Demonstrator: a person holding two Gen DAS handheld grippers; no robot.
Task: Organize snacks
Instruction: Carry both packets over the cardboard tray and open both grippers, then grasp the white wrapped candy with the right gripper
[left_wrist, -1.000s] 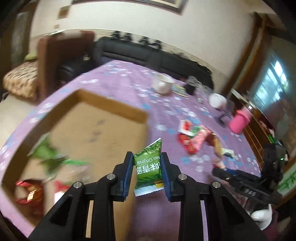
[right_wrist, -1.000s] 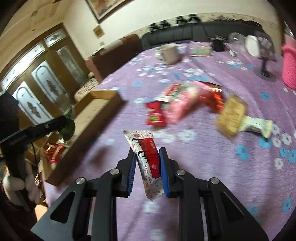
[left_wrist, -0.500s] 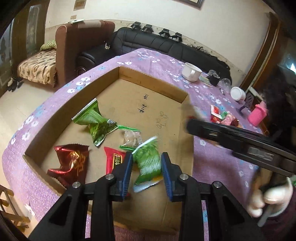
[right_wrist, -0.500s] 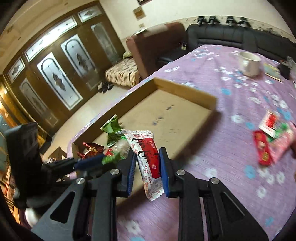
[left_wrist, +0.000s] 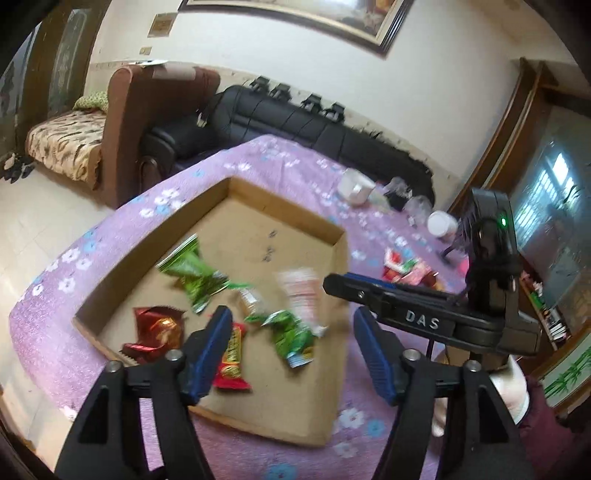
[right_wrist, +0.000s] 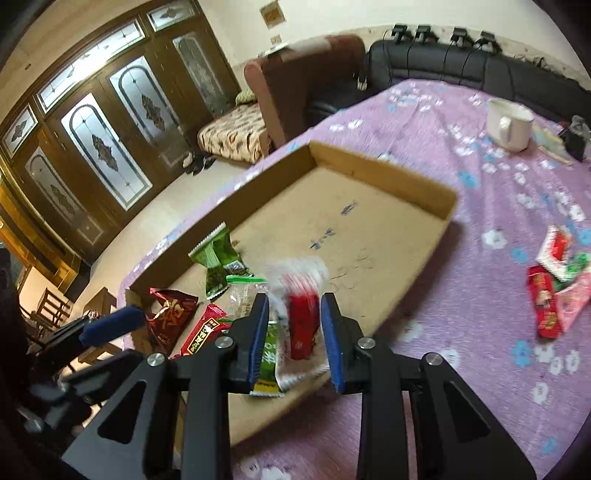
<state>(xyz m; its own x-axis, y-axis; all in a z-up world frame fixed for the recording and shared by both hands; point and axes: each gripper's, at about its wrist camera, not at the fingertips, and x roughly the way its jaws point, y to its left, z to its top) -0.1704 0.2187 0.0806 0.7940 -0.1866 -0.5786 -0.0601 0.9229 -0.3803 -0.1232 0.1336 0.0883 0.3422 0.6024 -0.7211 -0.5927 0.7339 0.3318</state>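
A shallow cardboard box (left_wrist: 288, 206) (right_wrist: 388, 173) lies on the purple flowered tablecloth. My left gripper (left_wrist: 291, 321) hangs over its near end, its jaws opening wide. The green packet (left_wrist: 291, 332) lies loose on the box floor below them. My right gripper (right_wrist: 294, 301) is over the same end, also opening. A blurred red-and-white packet (right_wrist: 303, 314) (left_wrist: 301, 295) sits between its pads, which stand apart from it. Other green packets (left_wrist: 188, 273), a dark red bag (left_wrist: 157, 332) and a red bar (left_wrist: 231, 358) lie in the box.
A small pile of red and pink snacks (right_wrist: 554, 284) (left_wrist: 406, 269) lies on the cloth right of the box. A white mug (right_wrist: 509, 122) and a white cup (left_wrist: 441, 223) stand farther back. The table edge runs just left of the box, with a brown armchair and black sofa beyond.
Both grippers came from the snack pile over the box. The left jaws spread and the green packet dropped in. The right jaws widened and its red-and-white packet now blurs loose between them.
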